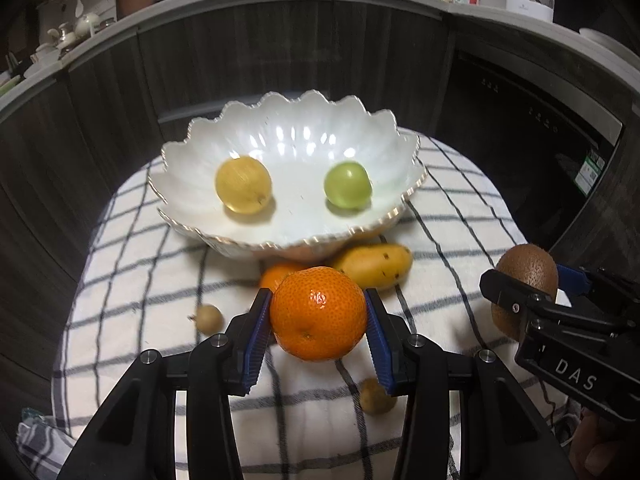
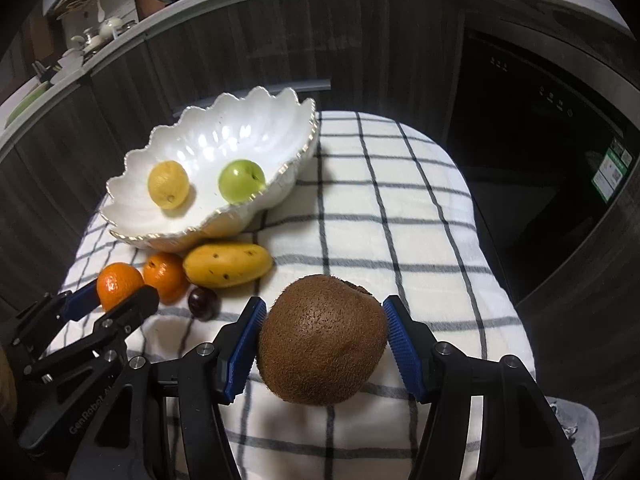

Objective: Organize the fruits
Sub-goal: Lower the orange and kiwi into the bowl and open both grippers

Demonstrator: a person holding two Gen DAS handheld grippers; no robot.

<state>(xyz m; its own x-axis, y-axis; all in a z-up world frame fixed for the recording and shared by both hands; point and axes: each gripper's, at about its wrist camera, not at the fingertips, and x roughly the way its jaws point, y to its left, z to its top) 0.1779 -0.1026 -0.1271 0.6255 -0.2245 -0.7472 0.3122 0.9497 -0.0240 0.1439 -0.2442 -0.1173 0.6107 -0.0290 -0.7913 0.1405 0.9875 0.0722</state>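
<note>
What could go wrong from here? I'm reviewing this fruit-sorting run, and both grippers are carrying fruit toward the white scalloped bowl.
1. The round orange tangerine is pinched only at its sides by the left gripper; it could slip out.
2. The fuzzy brown kiwi bulges beyond the right gripper, so a tilt may drop it.
3. The white scalloped bowl sits on soft checked cloth, partly over a yellow mango; a dropped fruit might tip it.
</note>
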